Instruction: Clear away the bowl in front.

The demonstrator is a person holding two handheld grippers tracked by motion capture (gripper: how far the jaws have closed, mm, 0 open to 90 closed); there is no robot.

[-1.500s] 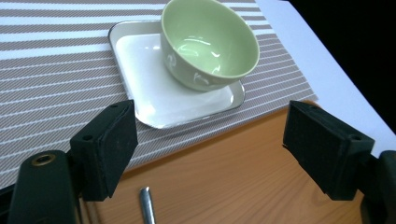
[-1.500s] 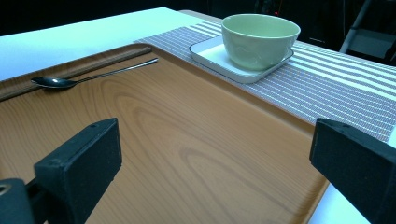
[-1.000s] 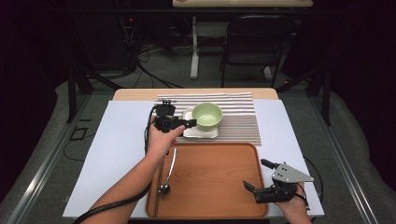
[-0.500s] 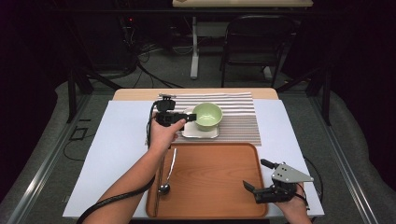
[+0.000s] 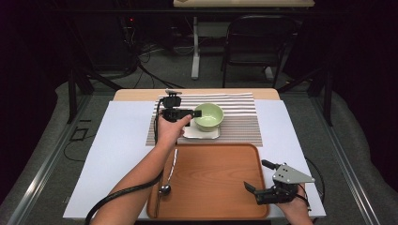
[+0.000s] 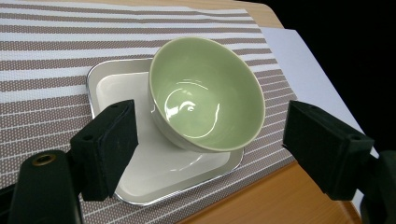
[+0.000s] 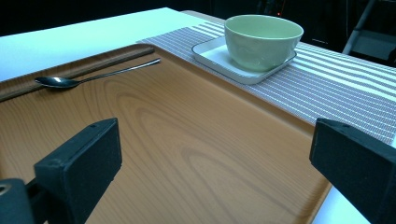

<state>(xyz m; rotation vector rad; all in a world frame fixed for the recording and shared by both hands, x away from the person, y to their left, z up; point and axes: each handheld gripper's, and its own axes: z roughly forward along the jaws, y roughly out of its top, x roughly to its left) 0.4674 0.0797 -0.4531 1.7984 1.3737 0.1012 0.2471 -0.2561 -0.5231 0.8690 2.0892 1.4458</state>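
- Left gripper (image 5: 196, 113): positioned over the striped placemat (image 5: 234, 123) near the far edge of the table, just left of the green bowl (image 5: 209, 116). In the left gripper view its jaws stand wide apart, one on each side of the bowl (image 6: 205, 95), with a clear gap to the bowl wall on both sides; nothing is clamped.
- Green bowl: upright and empty, seated on the white square plate (image 5: 202, 133). In the left gripper view the bowl occupies the far right part of the plate (image 6: 140, 163) and overhangs its right edge slightly.
- White square plate: rests flat on the striped placemat, near the mat's front edge, just beyond the far edge of the wooden tray (image 5: 211, 178).
- Right gripper (image 5: 253, 190): held low at the front right corner of the wooden tray, with the hand at the table's front edge. In the right gripper view the jaws are spread wide over bare tray surface (image 7: 187, 154) and grip nothing.
- Spoon (image 5: 168, 180): lies inside the tray along its left edge, bowl end toward the front, handle pointing toward the far edge. Well apart from both grippers.
- Wooden tray: sits on the white table cover (image 5: 117, 145) at the front centre of the table, its far edge just beside the placemat.
- Relative spacing: the two grippers are well apart, at diagonally opposite ends of the tray.
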